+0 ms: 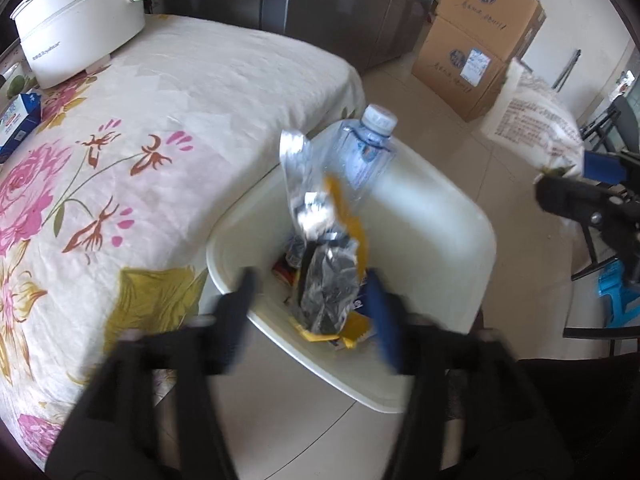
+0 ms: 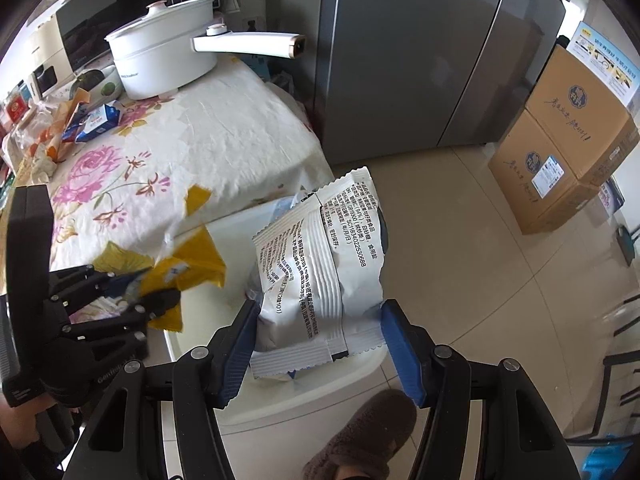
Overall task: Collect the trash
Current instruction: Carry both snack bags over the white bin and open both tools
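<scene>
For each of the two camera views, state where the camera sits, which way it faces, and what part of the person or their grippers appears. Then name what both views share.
Left wrist: sits on the left gripper, faces down into the white bin beside the floral table; its blurred fingers stand apart over a yellow wrapper; the right gripper shows at right.

Right wrist: sits on the right gripper, faces bin, table and fridge; its fingers flank a white snack bag; the left gripper and a slipper show.

Shared: bin, table, white pot, cardboard boxes.

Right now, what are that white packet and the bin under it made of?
The white packet looks like thin plastic film, matte, with crimped ends and creases. The bin looks like smooth, cream, moulded plastic with a soft sheen, though I cannot be sure.
</scene>
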A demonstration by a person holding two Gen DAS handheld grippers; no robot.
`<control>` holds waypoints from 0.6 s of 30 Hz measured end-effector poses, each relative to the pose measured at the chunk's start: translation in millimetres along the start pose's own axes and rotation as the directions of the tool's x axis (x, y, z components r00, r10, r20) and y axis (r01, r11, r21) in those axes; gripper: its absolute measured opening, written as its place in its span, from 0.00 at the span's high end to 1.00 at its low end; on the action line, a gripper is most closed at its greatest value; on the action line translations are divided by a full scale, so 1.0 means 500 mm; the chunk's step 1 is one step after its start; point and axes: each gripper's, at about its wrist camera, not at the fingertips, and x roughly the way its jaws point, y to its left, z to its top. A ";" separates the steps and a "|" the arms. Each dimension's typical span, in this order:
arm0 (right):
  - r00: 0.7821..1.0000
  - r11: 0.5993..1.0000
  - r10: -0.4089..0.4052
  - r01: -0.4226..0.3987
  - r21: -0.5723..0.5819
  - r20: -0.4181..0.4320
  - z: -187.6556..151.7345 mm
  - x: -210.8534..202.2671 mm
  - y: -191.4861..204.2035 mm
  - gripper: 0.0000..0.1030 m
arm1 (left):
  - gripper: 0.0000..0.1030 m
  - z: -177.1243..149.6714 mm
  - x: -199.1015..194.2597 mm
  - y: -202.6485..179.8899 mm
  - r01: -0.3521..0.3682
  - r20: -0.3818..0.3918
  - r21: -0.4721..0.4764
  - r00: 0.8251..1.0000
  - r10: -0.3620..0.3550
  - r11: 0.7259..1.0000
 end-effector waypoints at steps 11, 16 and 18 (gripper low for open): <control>1.000 1.000 0.000 0.000 -0.008 -0.017 -0.003 0.006 -0.008 0.39 | 0.04 -0.002 -0.004 0.025 -0.097 -0.004 -0.024 0.995 0.097 0.995; 1.000 1.000 0.010 -0.010 -0.006 -0.028 -0.003 0.011 -0.002 0.37 | 0.01 -0.002 -0.014 0.030 -0.118 0.006 -0.027 0.993 0.118 0.993; 1.000 1.000 0.016 -0.016 -0.010 -0.014 0.000 0.009 0.001 0.33 | 0.01 -0.002 -0.018 0.034 -0.133 0.007 -0.027 0.991 0.133 0.991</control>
